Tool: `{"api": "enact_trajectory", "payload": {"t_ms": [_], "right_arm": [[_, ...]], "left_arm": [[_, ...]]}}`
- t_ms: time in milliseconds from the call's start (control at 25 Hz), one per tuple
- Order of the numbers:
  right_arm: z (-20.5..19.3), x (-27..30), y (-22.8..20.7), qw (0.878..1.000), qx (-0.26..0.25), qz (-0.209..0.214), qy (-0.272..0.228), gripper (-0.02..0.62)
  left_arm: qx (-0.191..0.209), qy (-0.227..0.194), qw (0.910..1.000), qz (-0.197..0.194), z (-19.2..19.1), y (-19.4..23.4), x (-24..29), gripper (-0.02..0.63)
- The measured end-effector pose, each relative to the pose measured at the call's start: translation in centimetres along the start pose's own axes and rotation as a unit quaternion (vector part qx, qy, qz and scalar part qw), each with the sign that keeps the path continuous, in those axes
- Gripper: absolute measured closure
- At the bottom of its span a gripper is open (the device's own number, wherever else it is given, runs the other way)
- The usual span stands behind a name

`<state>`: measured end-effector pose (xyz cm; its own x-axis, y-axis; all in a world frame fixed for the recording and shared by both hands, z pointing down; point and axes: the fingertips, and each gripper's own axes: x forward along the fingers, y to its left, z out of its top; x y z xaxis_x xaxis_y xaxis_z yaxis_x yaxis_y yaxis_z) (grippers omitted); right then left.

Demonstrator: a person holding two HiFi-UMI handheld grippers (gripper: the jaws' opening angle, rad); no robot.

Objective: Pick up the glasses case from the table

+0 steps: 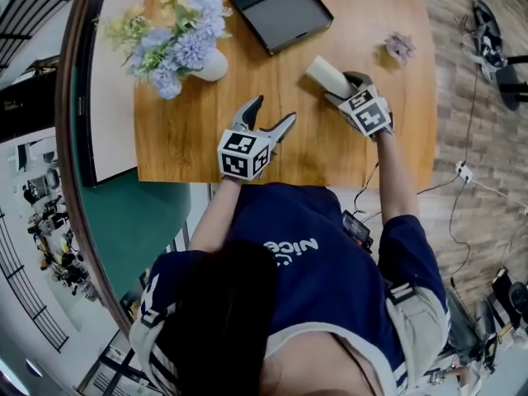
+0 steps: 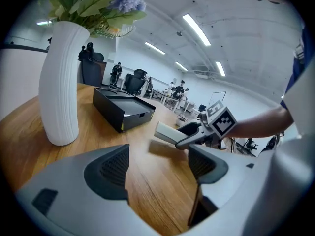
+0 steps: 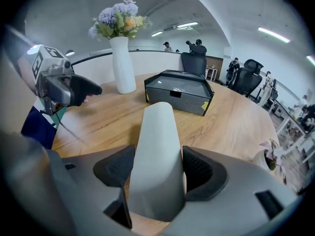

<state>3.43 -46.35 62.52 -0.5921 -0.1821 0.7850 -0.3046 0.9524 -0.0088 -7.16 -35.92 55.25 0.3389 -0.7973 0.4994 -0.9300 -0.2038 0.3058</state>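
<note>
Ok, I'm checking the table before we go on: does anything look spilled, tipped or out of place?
Nothing is spilled or damaged. The vase stands upright, the black box lies flat. Only the glasses case sits tilted, clamped in the right gripper above the table.

"Nice" on the person's shirt [image 1: 323, 280]

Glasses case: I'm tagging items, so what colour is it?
The glasses case is plain pale grey, clearest in the right gripper view.
</note>
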Motion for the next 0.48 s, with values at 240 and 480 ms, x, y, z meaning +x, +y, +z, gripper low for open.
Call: {"api": "enact_trajectory", "payload": {"t_ms": [240,480], "right_arm": [[2.5,-2.8,2.2,0.998,-0.05,0.002,-0.03,0.279],[4.2,-5.7,4.3,0.996,-0.087,0.004,-0.037,0.279]], "left_arm": [[-0.028,-0.007,0.9989,-0.037,0.8,-1.1,0.8,0.233],[-0.068,-0.027,0.9946,-0.074,2.2,-2.0,1.2,0.234]]}}
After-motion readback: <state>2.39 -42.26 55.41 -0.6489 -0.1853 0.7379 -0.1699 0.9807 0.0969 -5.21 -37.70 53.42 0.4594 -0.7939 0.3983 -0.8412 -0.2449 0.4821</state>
